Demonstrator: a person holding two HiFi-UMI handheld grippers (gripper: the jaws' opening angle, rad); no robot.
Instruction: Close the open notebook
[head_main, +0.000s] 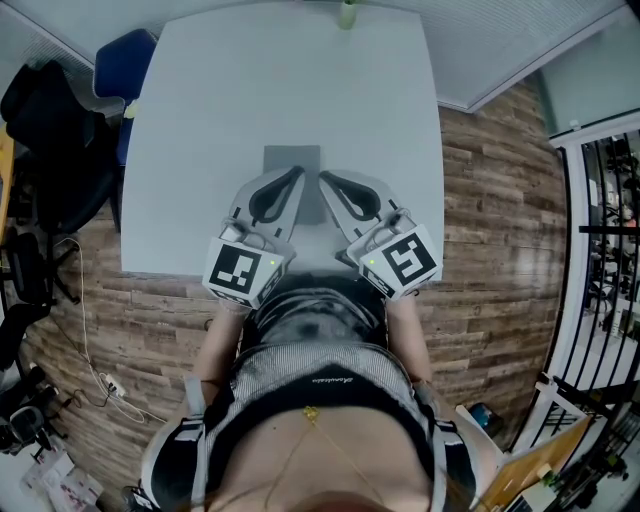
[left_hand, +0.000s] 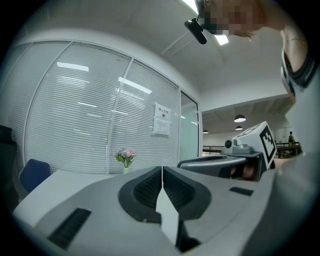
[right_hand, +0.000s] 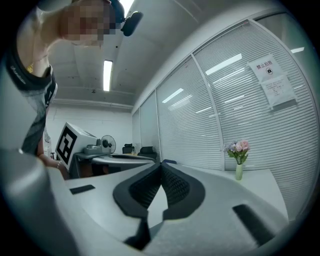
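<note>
Your notebook (head_main: 291, 158) lies flat on the counter (head_main: 280, 80), showing one plain grey face and no pages, so I judge it already shut. Your left tool (head_main: 297, 175) and right tool (head_main: 324, 178) hover over its near half, each with jaws together and empty. Check that the cover sits flush.

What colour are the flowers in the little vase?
The flowers are mostly pink, with green leaves. The right gripper view shows them best.
</note>
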